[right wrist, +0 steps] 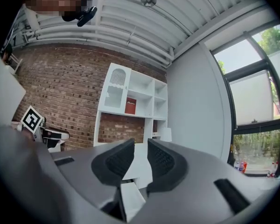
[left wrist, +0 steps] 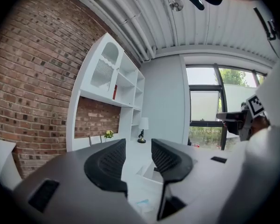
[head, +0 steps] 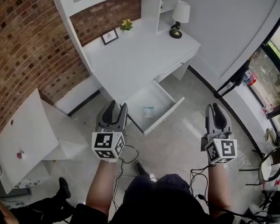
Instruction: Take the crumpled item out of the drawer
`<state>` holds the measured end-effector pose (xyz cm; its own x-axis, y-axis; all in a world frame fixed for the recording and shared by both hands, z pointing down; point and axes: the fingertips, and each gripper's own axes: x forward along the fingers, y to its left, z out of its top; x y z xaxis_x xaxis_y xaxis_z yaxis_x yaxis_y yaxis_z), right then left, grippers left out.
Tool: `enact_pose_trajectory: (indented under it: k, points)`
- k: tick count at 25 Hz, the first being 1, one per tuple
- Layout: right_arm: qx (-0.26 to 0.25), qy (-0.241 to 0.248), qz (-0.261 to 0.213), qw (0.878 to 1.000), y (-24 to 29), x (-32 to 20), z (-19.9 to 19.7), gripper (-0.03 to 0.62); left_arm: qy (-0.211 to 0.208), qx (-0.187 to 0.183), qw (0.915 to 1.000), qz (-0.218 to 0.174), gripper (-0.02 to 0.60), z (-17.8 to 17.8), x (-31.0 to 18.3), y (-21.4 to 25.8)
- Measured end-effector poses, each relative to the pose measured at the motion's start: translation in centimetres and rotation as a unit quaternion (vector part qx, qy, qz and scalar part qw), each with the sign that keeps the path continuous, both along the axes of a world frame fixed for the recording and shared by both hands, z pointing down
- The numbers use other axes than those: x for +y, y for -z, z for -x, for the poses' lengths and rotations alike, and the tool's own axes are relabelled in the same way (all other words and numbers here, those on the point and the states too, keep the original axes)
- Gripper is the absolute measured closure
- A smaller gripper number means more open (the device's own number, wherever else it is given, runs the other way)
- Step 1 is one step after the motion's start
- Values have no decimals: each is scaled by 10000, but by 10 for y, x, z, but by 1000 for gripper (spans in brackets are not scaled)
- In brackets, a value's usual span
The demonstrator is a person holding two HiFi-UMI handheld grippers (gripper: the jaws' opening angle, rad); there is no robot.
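Observation:
The white desk's drawer (head: pixel 164 98) stands pulled open, and a small pale crumpled item (head: pixel 148 110) lies inside it. My left gripper (head: pixel 116 107) hovers just left of the drawer's near corner, open with nothing between its fingers. In the left gripper view the crumpled item (left wrist: pixel 142 203) shows low between the jaws, in the drawer (left wrist: pixel 148 172). My right gripper (head: pixel 213 108) is held over the floor well right of the drawer; it is open by a narrow gap and empty. The drawer (right wrist: pixel 130 197) shows below it in the right gripper view.
On the desk top (head: pixel 130 59) stand a lamp (head: pixel 179 15), a picture frame (head: pixel 109 36) and a small plant (head: pixel 126 24). A low white cabinet (head: pixel 23 139) stands at the left. Cables (head: pixel 128 155) lie on the floor; a chair (head: pixel 270 167) is at the right.

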<state>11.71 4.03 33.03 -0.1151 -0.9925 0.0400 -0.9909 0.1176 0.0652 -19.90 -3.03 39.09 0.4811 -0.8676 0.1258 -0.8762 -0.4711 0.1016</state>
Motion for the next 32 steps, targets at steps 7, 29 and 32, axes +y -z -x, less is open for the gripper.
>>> enact_pose_trajectory:
  k: [7,29,32]
  points:
    - [-148,-88,99,9998,-12,-22,4,510,-108,77,9999,100,430,1,-22,-5]
    - [-737,753,533,9930,-88,-170,-79,513,-192,-1383,9844,1074,430,-114,-111,-120]
    - [-858,814,652,9908,-101,-186,-97,516,-525,-2056,9689,1269,430,-137,-117,-162]
